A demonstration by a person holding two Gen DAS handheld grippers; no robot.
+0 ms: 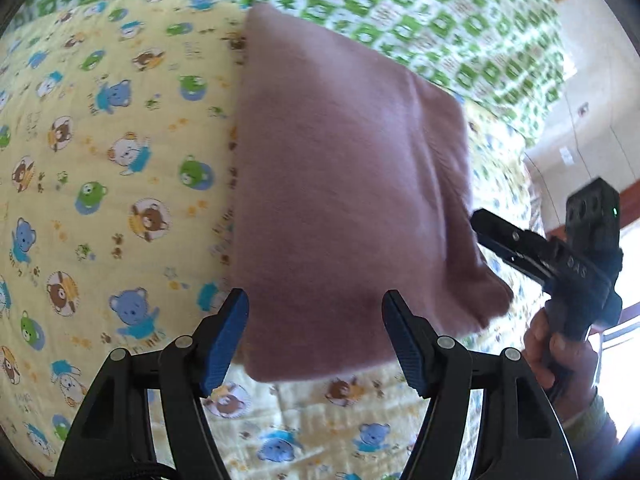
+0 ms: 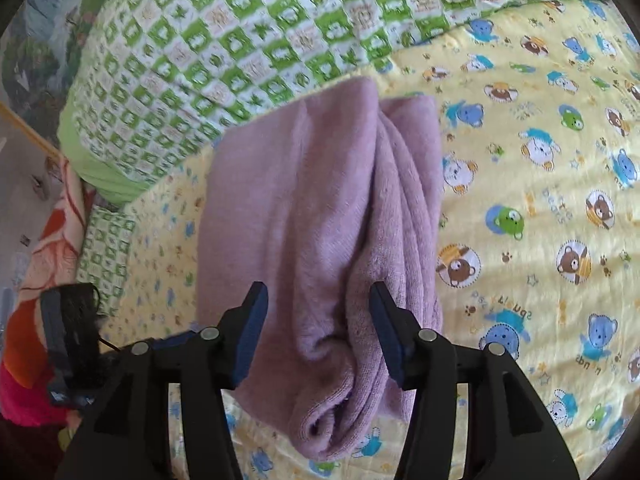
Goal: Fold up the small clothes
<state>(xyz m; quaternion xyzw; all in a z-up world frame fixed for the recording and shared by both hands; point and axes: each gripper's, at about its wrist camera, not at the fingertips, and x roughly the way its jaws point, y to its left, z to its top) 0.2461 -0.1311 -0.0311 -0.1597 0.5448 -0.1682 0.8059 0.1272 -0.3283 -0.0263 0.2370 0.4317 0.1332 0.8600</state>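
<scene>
Pink towel (image 1: 344,184) lies folded into a thick rectangle on the yellow bear-print sheet (image 1: 120,160). Far edge of the towel sits right at the border with the green-and-white checked quilt (image 1: 400,8).

Left gripper (image 1: 316,336) — fingers spread wide, blue pads (image 1: 224,344) straddling the near edge of the towel. Nothing pinched between them; contact with the cloth can't be confirmed, the towel is motion-blurred here.

Right gripper (image 2: 318,332) — also wide open, holding nothing. It sits over the towel's layered end, where the stacked folds (image 2: 400,208) show as parallel ridges and one rolled edge bulges between the fingers. Whether the pads (image 2: 248,340) touch the fabric, can't tell.

From the left wrist view the right gripper shows side-on at the towel's right edge, tips near the cloth, held by a hand (image 1: 560,352) with a sleeve cuff visible. Its body carries embossed letters "DAS" (image 1: 576,266) and there's a small green LED (image 1: 614,211) lit on the camera block above.

Sheet print has text: "Little Bears" readable upside-down in the right wrist view (image 2: 558,204), plus "Friends" fragments under the blue bears. Quilt squares carry small script, too blurred to read.

Left edge of the right wrist view: orange-red patterned fabric (image 2: 36,248) beside the bed.
</scene>
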